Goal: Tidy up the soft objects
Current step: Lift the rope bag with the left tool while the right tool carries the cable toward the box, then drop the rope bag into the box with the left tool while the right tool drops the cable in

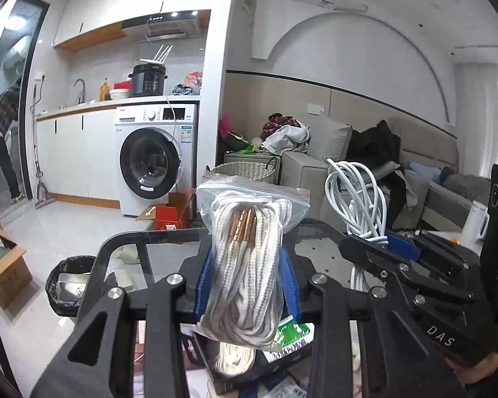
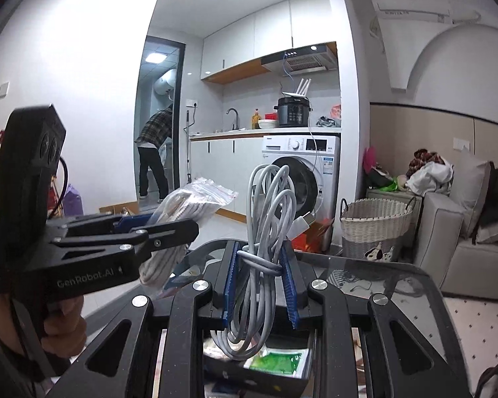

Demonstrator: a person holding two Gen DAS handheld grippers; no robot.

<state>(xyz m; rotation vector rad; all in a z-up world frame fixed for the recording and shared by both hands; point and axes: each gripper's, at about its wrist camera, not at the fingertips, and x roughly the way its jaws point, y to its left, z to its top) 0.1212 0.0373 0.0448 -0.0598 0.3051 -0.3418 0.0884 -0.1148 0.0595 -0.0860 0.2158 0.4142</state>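
Note:
My left gripper (image 1: 247, 278) is shut on a clear zip bag of white laces (image 1: 245, 265) with copper tips, held upright above a glass table (image 1: 169, 242). The same gripper (image 2: 156, 229) and the bag of laces (image 2: 186, 205) show at the left of the right wrist view, with a hand under its handle. My right gripper (image 2: 260, 282) is shut on a coiled grey-white cable (image 2: 265, 232) with a USB plug sticking out on the right. In the left wrist view, that right gripper (image 1: 395, 248) holds the cable (image 1: 358, 192) up at the right.
A woven basket (image 2: 375, 229) stands on the floor beyond the table, beside a grey sofa (image 2: 448, 232) piled with clothes. A washing machine (image 1: 156, 162) is behind it. A black box with a green packet (image 2: 275, 361) lies below the grippers. A bin (image 1: 69, 282) and cardboard box (image 1: 6, 272) are at the left. A person (image 2: 156, 152) bends in the far doorway.

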